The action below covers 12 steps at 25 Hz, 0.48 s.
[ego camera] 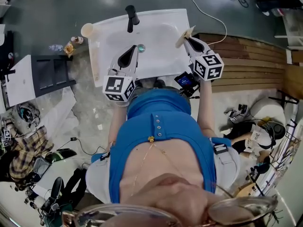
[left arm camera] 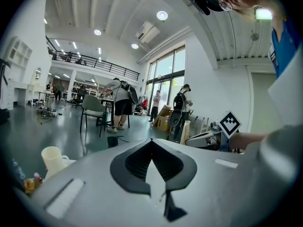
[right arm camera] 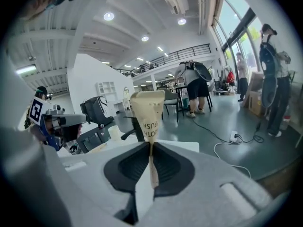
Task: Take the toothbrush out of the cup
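A: Where is the cup point(ego camera: 87, 30) sitting?

B: On the far left corner of the basin point(ego camera: 161, 27), left of the faucet point(ego camera: 131, 17), which is standing at the far rim.

A: And the grippers?

B: The left gripper point(ego camera: 135, 48) is hovering over the bowl, beside the drain point(ego camera: 141, 47). The right gripper point(ego camera: 186, 39) is hanging over the basin's right edge, with the toothbrush point(right arm camera: 147, 115) sticking out between its jaws. A wooden platform point(ego camera: 246, 56) is lying further right.

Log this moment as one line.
left gripper: shut, empty | right gripper: shut on wrapped toothbrush | cup: at sink corner
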Tool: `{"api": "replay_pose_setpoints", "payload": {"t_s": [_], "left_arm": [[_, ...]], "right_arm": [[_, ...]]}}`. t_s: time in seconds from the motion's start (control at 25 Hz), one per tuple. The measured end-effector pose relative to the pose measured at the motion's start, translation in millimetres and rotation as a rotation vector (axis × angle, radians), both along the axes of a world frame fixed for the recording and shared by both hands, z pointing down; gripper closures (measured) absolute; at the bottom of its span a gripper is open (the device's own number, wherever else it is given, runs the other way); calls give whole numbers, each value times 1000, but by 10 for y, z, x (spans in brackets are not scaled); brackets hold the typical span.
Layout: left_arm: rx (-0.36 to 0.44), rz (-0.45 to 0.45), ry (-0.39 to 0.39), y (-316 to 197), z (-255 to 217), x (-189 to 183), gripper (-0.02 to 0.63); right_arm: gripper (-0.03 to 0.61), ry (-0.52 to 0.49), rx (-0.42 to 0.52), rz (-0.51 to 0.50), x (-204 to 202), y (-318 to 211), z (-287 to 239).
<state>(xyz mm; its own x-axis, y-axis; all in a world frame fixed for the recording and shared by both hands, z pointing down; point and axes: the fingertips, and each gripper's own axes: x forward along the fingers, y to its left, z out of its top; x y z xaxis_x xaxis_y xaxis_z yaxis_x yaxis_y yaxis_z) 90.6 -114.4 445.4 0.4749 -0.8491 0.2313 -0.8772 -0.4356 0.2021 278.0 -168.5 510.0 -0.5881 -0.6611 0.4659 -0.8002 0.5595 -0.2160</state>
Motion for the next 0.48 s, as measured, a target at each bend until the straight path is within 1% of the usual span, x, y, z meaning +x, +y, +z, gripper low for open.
{"api": "replay_pose_setpoints", "payload": {"t_s": [0.2, 0.36, 0.48], "left_arm": [[-2, 11, -3, -6, -6, 116, 612], [-6, 8, -6, 11, 17, 124, 612], [-5, 1, -6, 18, 24, 121, 612]], "right_arm": [[552, 85, -87, -6, 162, 57, 226], [552, 173, -166, -19, 244, 119, 437], [551, 214, -216, -33, 285, 148, 570]]}}
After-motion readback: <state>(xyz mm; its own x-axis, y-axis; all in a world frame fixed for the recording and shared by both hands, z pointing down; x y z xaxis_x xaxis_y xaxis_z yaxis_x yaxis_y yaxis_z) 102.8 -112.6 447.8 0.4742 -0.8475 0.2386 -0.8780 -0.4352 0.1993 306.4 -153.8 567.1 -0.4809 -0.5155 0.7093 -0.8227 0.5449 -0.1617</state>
